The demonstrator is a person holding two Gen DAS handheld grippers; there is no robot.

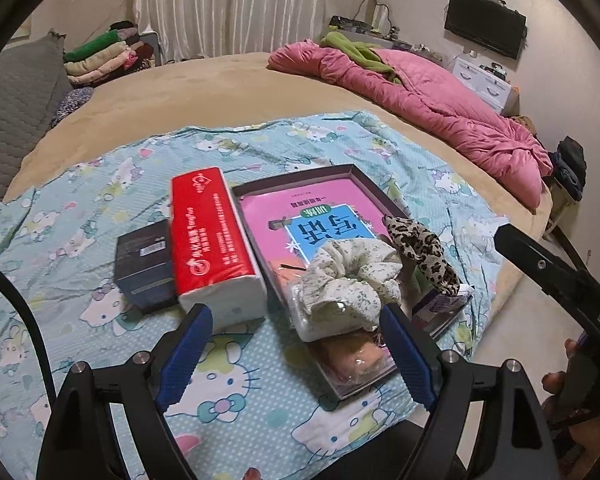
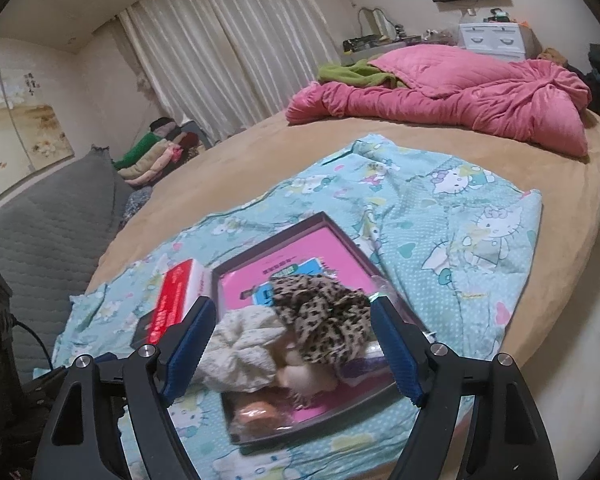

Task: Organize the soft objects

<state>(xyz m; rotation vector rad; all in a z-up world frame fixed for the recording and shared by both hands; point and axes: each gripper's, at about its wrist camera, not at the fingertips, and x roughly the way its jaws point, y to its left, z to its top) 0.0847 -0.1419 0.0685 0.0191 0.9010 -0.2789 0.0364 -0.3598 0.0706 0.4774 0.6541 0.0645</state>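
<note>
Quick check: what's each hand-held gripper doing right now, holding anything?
Left hand-held gripper: open, holding nothing.
Right hand-held gripper: open, holding nothing.

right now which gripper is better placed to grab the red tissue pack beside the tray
Left, likely. The open left gripper has the red tissue pack just ahead of its left finger. The open right gripper frames the scrunchies in the tray, with the pack off to its left.
</note>
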